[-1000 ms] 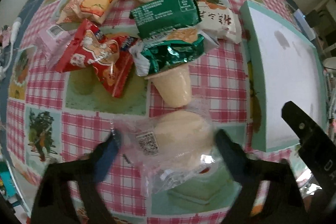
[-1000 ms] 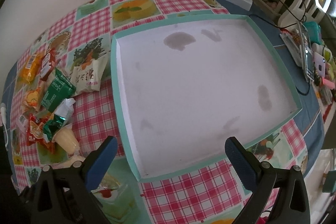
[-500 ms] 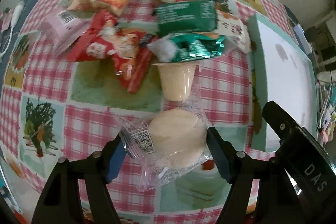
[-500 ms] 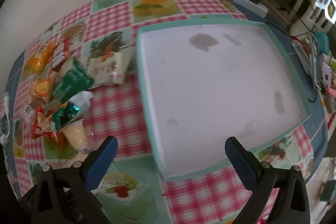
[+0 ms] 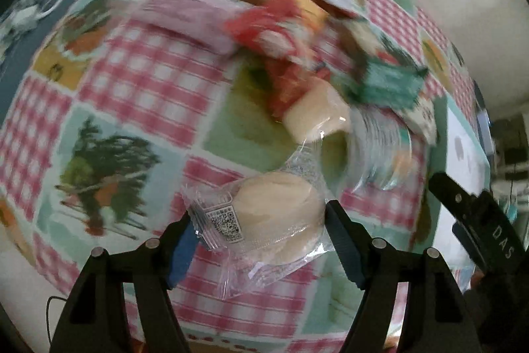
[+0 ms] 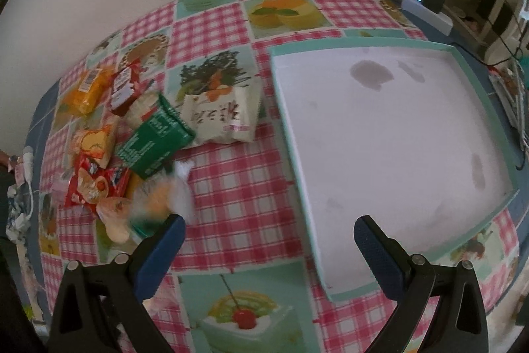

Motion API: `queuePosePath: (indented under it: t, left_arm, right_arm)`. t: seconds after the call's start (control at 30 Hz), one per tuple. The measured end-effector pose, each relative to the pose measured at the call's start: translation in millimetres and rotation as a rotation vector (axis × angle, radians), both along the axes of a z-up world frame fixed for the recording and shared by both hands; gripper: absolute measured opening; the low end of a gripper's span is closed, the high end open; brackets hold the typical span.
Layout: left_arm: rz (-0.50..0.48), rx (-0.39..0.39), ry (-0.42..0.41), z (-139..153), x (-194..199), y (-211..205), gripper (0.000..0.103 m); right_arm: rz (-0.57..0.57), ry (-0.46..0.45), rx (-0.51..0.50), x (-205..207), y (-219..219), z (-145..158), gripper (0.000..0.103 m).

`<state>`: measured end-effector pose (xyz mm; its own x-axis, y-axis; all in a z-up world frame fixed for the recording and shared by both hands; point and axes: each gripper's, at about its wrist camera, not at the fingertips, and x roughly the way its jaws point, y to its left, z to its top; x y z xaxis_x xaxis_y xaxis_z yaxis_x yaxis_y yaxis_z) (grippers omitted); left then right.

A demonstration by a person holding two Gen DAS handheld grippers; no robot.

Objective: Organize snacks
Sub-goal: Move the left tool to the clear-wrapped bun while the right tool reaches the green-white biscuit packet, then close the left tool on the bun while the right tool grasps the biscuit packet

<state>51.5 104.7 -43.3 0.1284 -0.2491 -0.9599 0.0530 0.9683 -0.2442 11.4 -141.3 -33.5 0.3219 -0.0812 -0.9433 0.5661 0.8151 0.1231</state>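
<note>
The left gripper (image 5: 261, 234) has narrowed from wide open 1 second ago to pinch the clear-wrapped bun (image 5: 281, 220), now lifting off the counter (image 6: 244, 187) — first snack secured for the empty tray (image 6: 390, 154) at right — while the right gripper (image 6: 269, 237) hangs open, holding nothing

My left tool (image 5: 259, 232) is clamped around something, while my right tool (image 6: 269, 232) hangs spread wide, gripping nothing.

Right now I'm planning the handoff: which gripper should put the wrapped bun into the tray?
Left. The left gripper already clamps the wrapped bun. The right gripper is open and holds nothing, near the tray.
</note>
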Motion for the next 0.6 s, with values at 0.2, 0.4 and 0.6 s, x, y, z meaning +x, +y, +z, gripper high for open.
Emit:
queuePosePath:
  t: [0.2,0.4,0.6]
  left_arm:
    - [0.100,0.015,-0.030,4.4,1.3,30.6,0.074]
    - [0.120,0.019,-0.040,7.0,-4.4,41.7,0.074]
    - [0.145,0.032,-0.050,6.9,1.0,43.8,0.074]
  right_arm:
    - [0.036,-0.015,0.034,11.4,9.6,-5.5,0.103]
    - [0.122,-0.007,0.047,28.0,31.9,-14.9,0.103]
    - [0.214,0.022,0.025,41.2,55.9,-25.9,0.101]
